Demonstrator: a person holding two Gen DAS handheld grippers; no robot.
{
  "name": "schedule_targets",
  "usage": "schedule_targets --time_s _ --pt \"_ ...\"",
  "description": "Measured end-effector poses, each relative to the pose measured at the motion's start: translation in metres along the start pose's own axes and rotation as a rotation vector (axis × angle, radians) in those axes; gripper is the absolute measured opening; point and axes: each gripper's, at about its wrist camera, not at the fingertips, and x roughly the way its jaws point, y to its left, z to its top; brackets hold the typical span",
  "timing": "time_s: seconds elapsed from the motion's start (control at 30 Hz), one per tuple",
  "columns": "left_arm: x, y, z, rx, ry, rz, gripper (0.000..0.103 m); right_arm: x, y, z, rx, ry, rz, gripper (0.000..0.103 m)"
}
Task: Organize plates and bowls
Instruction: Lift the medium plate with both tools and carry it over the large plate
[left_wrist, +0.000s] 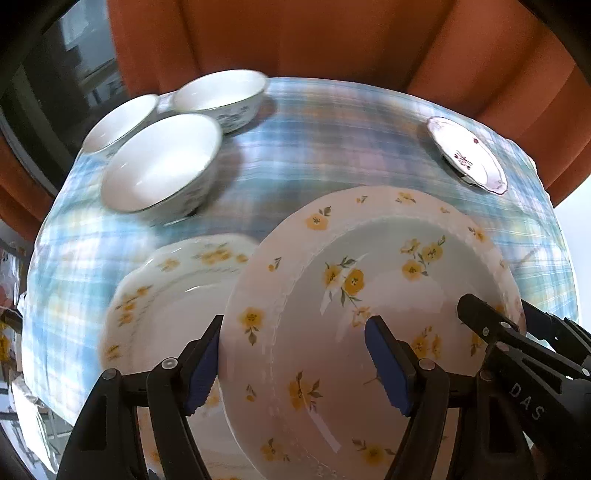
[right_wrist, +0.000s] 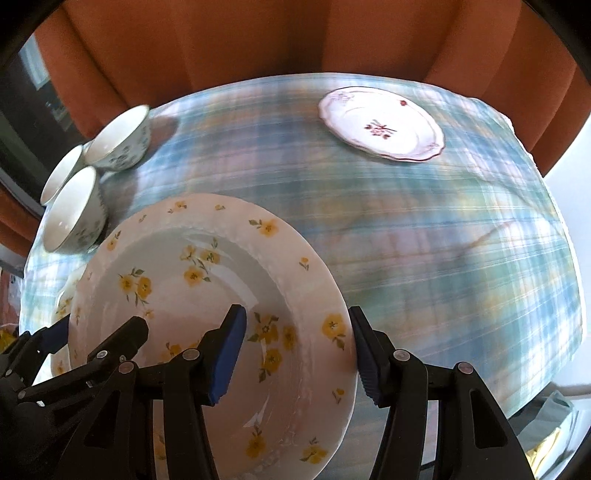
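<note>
So the yellow-flower plate (left_wrist: 369, 295) is up off the worktop, tilted, with both grippers on it: the left gripper (left_wrist: 295, 365) has its jaws set across the left rim, and the right gripper (right_wrist: 299, 354) has its jaws across the right rim. Underneath on the left sits a scalloped yellow-flower plate (left_wrist: 177, 295) on the plaid tablecloth (left_wrist: 332, 140). Farther back, three white bowls (left_wrist: 162, 166) cluster at the left, and a pink-flower plate (right_wrist: 380, 125) sits well apart at the right.

Rust-orange curtains (right_wrist: 258, 44) hang in folds behind a table under a blue plaid cloth (right_wrist: 424, 240) (dark window at far left).
</note>
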Motion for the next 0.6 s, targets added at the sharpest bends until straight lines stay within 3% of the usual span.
schedule_targets --time_s 0.27,0.6 --pt "0.000 0.053 -0.021 -0.069 0.028 0.009 0.075 0.004 0.053 -0.015 -0.042 0.031 0.019 0.060" --pt "0.014 0.089 -0.038 -0.116 0.069 0.021 0.075 0.016 0.097 -0.019 -0.117 0.058 0.015 0.060"
